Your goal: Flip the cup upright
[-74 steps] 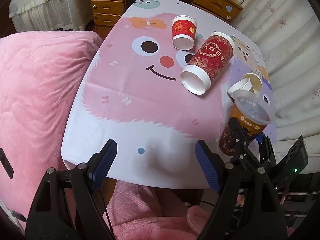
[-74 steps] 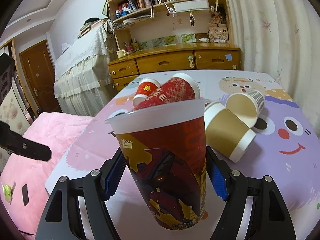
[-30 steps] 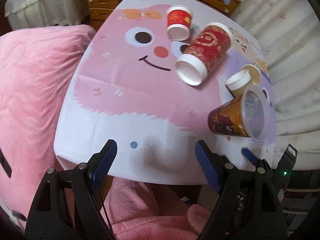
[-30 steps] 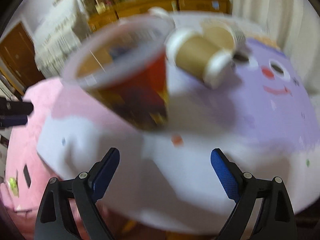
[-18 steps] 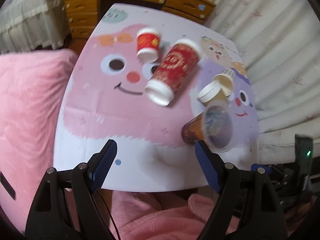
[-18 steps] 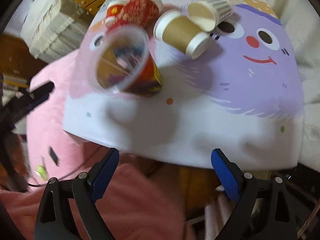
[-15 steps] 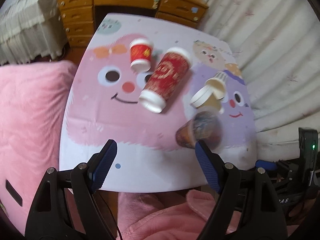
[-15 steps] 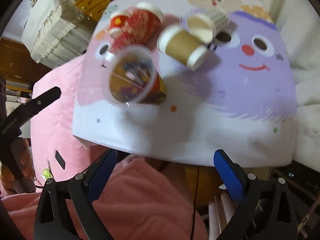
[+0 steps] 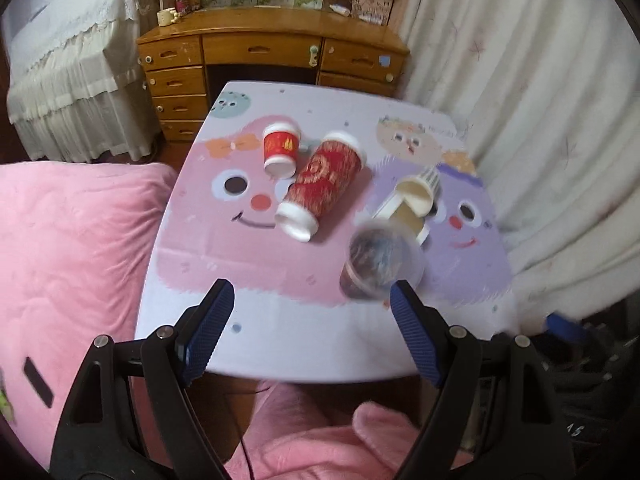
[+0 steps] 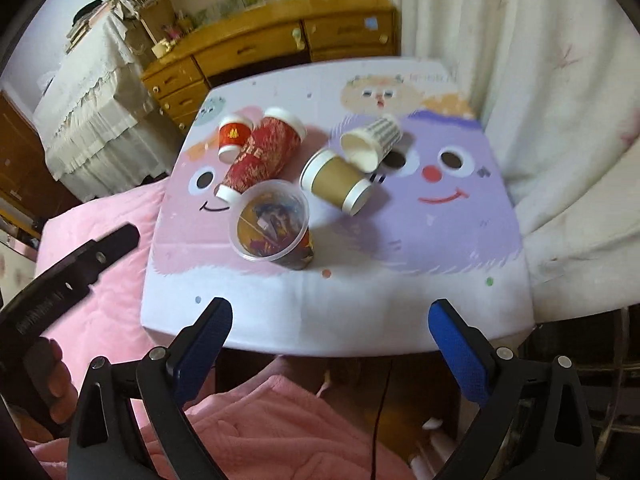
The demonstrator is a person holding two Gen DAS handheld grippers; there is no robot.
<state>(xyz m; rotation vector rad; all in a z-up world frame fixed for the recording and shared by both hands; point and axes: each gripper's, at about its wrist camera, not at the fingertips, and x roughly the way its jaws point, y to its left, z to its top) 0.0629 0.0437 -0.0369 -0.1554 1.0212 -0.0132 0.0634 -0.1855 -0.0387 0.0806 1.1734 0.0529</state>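
Left wrist view: left gripper [image 9: 310, 322] jaws spread wide, empty, held off near edge of bench [image 9: 360, 354]. Clear plastic cup [image 9: 380, 262] stands mouth-up near right front, blurred. Tall red cup [image 9: 322, 184] and small red cup [image 9: 280, 150] lie on sides further back.

Right wrist view: right gripper [image 10: 334, 342] jaws spread, empty, well clear of bench. Plastic cup upright; brown cup [image 10: 338, 182] and striped cup [image 10: 372, 142] lie tipped just behind. Risk: light cup close to near edge; stray knock could topple it again.

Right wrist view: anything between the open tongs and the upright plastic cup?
Only bare tablecloth lies between the right tongs and the plastic cup.
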